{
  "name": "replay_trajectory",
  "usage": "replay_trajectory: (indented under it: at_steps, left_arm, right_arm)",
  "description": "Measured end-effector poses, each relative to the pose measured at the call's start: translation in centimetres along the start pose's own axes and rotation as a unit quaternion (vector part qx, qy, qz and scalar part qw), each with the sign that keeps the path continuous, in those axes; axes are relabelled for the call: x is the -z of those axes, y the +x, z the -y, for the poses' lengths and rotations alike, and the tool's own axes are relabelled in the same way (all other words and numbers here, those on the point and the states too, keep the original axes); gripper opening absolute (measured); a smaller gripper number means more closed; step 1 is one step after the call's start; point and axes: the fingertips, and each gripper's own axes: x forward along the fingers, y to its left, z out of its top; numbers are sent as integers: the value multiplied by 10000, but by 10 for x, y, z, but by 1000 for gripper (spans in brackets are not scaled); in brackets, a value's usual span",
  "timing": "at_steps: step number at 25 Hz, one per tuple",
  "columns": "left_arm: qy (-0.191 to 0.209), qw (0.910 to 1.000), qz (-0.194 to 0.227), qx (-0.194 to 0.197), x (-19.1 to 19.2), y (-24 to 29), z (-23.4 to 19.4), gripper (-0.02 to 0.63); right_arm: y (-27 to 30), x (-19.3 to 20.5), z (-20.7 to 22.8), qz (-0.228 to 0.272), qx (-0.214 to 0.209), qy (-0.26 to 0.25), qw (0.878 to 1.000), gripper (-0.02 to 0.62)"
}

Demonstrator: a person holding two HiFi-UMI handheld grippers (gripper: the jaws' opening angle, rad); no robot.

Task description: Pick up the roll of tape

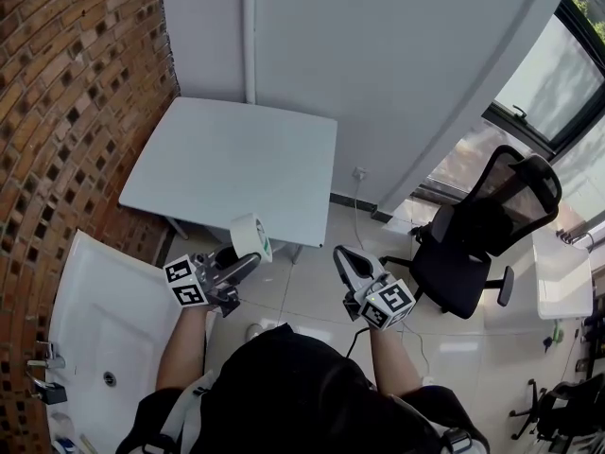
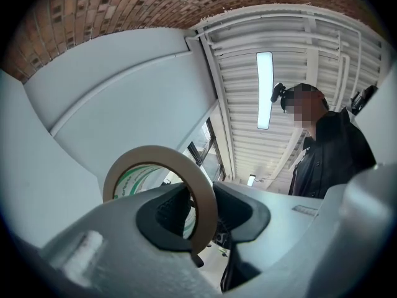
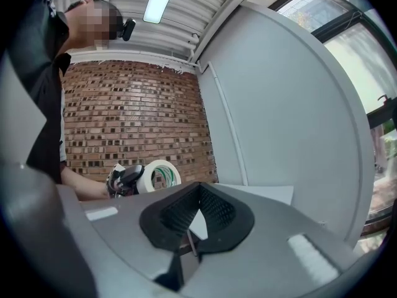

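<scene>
my left gripper is clamped on the roll of tape. in the left gripper view one jaw reaches through the hole of the roll of tape and the other sits outside it, so the band of the roll is pinched between the two dark pads of the left gripper. the roll is pale beige on its outer face, with green print on the white inner core. it stands on edge, tilted a little, above the jaw tips.

the roll is off the worktop. in the head view it shows against the worktop's near edge, towards the near right corner, lifted in the air. the worktop is a plain white slab that stands against the grey wall, its left edge close to the brick wall.

my right gripper is clenched on nothing: in the right gripper view the pads of the right gripper meet at the tips with no thing between them. it hangs over the tiled floor, to the right of the left gripper and apart from it. from that view i see the roll and the left gripper against the brick wall.

a white sink lies low at my left, and a black office chair stands on the right near the window.
</scene>
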Motion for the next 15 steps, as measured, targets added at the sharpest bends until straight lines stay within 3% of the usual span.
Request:
replay_trajectory:
  at_steps: [4, 9, 15]
  left_arm:
    - [-51, 9986, -523, 75, 35, 24, -4, 115]
    - [-221, 9963, -776, 283, 64, 53, -9, 115]
    - [-621, 9948, -528, 615, 69, 81, -7, 114]
  right_arm:
    - [-10, 3, -2, -20, -26, -29, 10000, 5]
    - [-30, -2, 1, 0, 159, -113, 9998, 5]
    - [-65, -10, 22, 96, 613, -224, 9978, 5]
